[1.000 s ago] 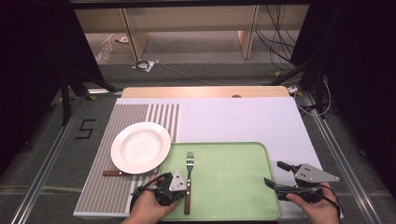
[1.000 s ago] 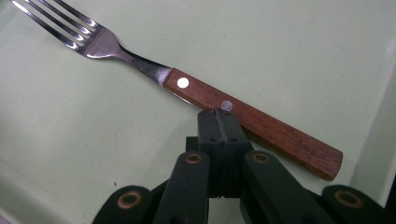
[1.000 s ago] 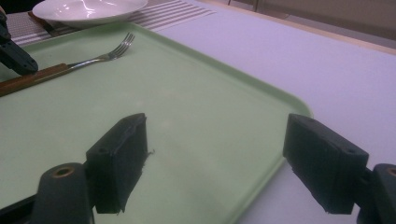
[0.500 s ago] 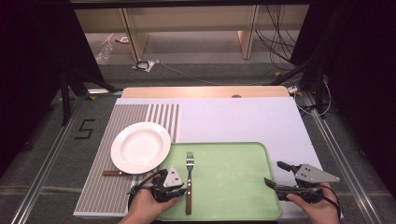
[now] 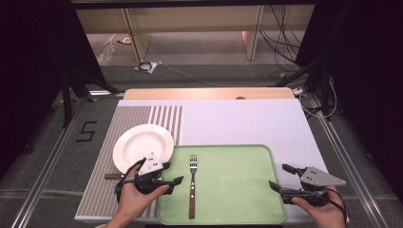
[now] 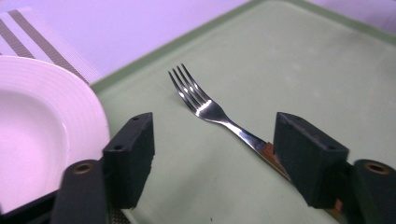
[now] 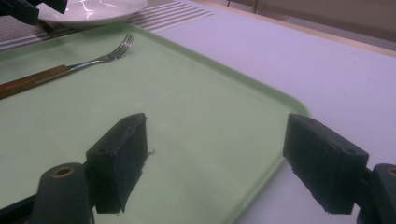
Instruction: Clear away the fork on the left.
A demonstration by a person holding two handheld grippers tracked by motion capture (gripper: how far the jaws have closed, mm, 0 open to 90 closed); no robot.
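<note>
Left gripper (image 5: 174,179) jaws just opening, wide now, nothing gripped; fork (image 5: 192,184) lies flat on green tray (image 5: 237,190) just beside them. Left hand (image 5: 135,202) low, level, at plate (image 5: 142,145) edge. Right gripper (image 5: 279,178) gapes empty over tray corner. "5" (image 5: 85,131) marked on floor.

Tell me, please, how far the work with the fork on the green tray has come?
Done: the fork lies flat on the green tray, beside the white plate. In hand: nothing; the left gripper has just been opening, its jaws apart and empty near the handle. The right gripper hovers open over the tray's right edge. Left: probably other cutlery; a handle pokes out under the plate.
</note>
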